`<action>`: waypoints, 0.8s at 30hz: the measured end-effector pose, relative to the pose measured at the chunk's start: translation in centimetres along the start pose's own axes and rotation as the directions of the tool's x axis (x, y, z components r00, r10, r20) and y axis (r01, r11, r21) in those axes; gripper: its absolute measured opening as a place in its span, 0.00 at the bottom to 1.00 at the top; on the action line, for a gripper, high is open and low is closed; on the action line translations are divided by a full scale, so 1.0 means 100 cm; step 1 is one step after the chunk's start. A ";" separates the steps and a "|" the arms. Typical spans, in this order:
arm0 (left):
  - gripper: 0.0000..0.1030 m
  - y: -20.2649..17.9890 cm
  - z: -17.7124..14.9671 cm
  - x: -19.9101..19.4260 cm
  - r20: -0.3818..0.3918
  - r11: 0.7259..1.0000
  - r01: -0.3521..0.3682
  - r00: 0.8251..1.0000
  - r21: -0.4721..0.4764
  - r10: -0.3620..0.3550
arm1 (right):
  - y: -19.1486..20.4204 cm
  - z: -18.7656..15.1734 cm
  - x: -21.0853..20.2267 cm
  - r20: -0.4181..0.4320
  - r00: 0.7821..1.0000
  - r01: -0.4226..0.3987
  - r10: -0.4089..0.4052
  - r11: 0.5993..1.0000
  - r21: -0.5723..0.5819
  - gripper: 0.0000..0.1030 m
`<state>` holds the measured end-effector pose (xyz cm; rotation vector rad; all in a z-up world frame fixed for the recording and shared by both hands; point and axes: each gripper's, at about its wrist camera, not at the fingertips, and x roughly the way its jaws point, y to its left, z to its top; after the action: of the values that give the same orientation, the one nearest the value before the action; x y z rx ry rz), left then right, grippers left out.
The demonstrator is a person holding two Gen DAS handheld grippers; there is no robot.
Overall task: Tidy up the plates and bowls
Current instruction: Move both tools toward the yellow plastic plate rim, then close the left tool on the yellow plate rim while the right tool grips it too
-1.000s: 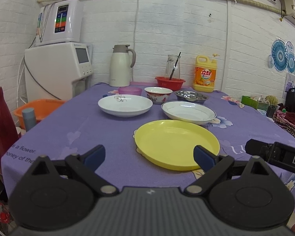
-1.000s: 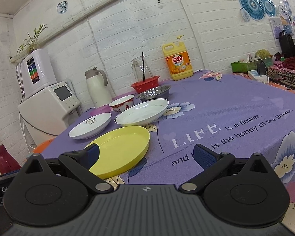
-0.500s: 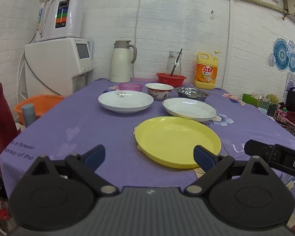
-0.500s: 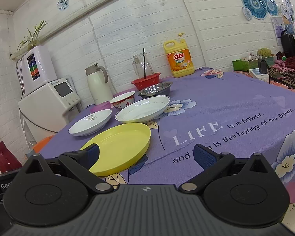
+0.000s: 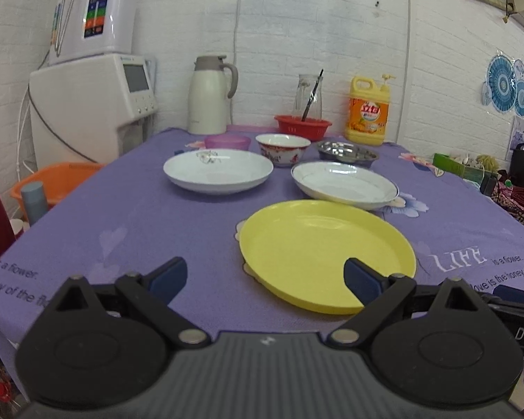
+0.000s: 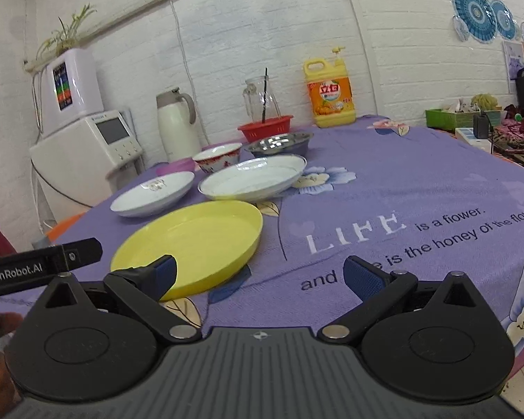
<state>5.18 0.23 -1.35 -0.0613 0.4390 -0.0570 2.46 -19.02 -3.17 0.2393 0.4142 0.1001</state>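
Observation:
A yellow plate (image 5: 326,253) (image 6: 192,241) lies nearest on the purple tablecloth. Behind it sit a white plate with a flower print (image 5: 218,171) (image 6: 153,192) and a white rimmed plate (image 5: 344,183) (image 6: 253,179). Farther back stand a red-patterned bowl (image 5: 283,147) (image 6: 218,156), a steel bowl (image 5: 347,150) (image 6: 279,144) and a small purple bowl (image 5: 227,141) (image 6: 176,167). My left gripper (image 5: 265,276) is open and empty, just short of the yellow plate's near edge. My right gripper (image 6: 258,274) is open and empty, to the right of that plate.
At the back stand a white thermos (image 5: 209,96), a red basket (image 5: 302,126) with a glass jug, and a yellow detergent bottle (image 5: 368,111). A water dispenser (image 5: 91,104) and an orange basin (image 5: 57,181) are off the table's left. Clutter lies at the far right (image 6: 471,118).
Both grippers have moved forward and slightly up toward the table, so the plates look larger. Both stay open. The dishes have not moved.

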 end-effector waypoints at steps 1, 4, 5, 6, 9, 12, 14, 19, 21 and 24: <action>0.92 0.001 0.001 0.006 -0.024 1.000 0.008 1.000 -0.009 -0.009 | -0.003 0.000 0.006 -0.021 1.000 -0.007 0.008 1.000 0.019 1.00; 0.92 0.005 0.011 0.016 -0.054 0.999 0.017 0.998 -0.028 -0.019 | -0.007 0.007 0.020 -0.068 0.998 -0.012 0.016 0.998 0.054 1.00; 0.92 0.005 0.015 0.018 -0.058 0.999 0.019 0.998 -0.028 -0.021 | -0.006 0.011 0.022 -0.070 0.997 -0.005 0.009 0.999 0.054 1.00; 0.92 0.006 0.020 0.020 -0.061 0.999 0.023 0.998 -0.030 -0.025 | -0.004 0.016 0.024 -0.070 0.998 -0.002 0.005 0.999 0.049 1.00; 0.92 0.010 0.037 0.029 -0.075 0.998 0.037 0.996 -0.043 -0.040 | 0.003 0.032 0.029 -0.070 0.998 -0.007 0.008 1.000 0.018 1.00; 0.92 0.013 0.051 0.048 -0.116 0.997 0.058 0.991 -0.044 -0.063 | 0.012 0.046 0.045 -0.090 0.996 0.004 -0.009 0.999 -0.054 1.00; 0.92 0.015 0.055 0.062 -0.152 0.997 0.070 0.986 -0.032 -0.074 | 0.018 0.051 0.059 -0.116 0.993 0.004 -0.015 0.995 -0.099 1.00; 0.92 0.025 0.058 0.094 -0.234 0.995 0.094 0.967 -0.026 -0.097 | 0.020 0.053 0.094 -0.210 0.978 -0.021 -0.010 0.989 -0.143 1.00; 0.92 0.027 0.058 0.101 -0.256 0.995 0.095 0.962 -0.022 -0.097 | 0.021 0.052 0.101 -0.232 0.973 -0.027 -0.009 0.988 -0.151 1.00; 0.92 0.030 0.057 0.109 -0.282 0.995 0.102 0.954 -0.019 -0.103 | 0.025 0.048 0.109 -0.264 0.964 -0.035 -0.015 0.983 -0.182 1.00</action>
<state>17.55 2.69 -1.05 -0.0810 0.7221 -0.1687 14.29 -16.02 -2.49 0.0433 0.6665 0.1807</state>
